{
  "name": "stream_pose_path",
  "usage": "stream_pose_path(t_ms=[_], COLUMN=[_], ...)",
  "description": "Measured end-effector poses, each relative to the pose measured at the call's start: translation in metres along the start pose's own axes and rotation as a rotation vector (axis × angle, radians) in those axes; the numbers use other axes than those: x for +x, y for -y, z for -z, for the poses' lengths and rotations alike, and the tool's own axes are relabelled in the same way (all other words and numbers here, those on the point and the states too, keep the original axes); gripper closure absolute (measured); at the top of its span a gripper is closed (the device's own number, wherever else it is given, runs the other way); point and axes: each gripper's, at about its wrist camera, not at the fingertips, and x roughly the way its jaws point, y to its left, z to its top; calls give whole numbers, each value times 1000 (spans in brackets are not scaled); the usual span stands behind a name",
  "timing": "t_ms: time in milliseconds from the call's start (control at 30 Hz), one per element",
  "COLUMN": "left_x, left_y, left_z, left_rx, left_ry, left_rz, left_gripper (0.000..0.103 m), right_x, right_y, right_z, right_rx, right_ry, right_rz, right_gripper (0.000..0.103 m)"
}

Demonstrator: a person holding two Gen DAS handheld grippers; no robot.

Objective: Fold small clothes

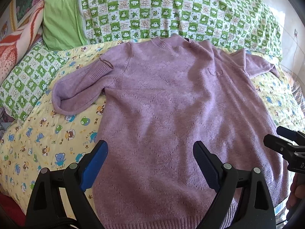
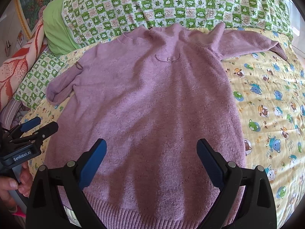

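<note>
A lilac knitted sweater (image 1: 167, 103) lies flat, front up, on a yellow cartoon-print bed sheet (image 1: 38, 137), collar away from me. Its left sleeve (image 1: 80, 87) is folded back on itself. Its right sleeve (image 2: 251, 42) stretches out to the right. My left gripper (image 1: 150, 147) is open and empty above the sweater's lower left part. My right gripper (image 2: 151, 145) is open and empty above the hem (image 2: 152, 210). Each gripper shows in the other's view: the right one (image 1: 286, 139) at the right edge, the left one (image 2: 41, 124) at the left edge.
A green checked quilt (image 1: 171, 9) lies rolled along the far side behind the collar. A matching pillow (image 1: 28, 80) and an orange-and-white blanket (image 1: 19, 43) sit at the left. The sheet (image 2: 270, 114) extends to the right of the sweater.
</note>
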Motion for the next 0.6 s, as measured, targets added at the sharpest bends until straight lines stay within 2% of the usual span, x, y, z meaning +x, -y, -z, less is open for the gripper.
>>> stream_pose_path(t_ms=[267, 600], left_x=[9, 26], left_y=[0, 2], left_z=[-5, -11], left_rx=[6, -30], left_ry=[-9, -35], left_rz=[-5, 29], left_gripper=[11, 11], right_x=[4, 12], right_y=[2, 18], right_z=[-3, -9], right_rx=[9, 37], right_ry=[-8, -24], right_rz=[2, 7], right_gripper=[8, 8])
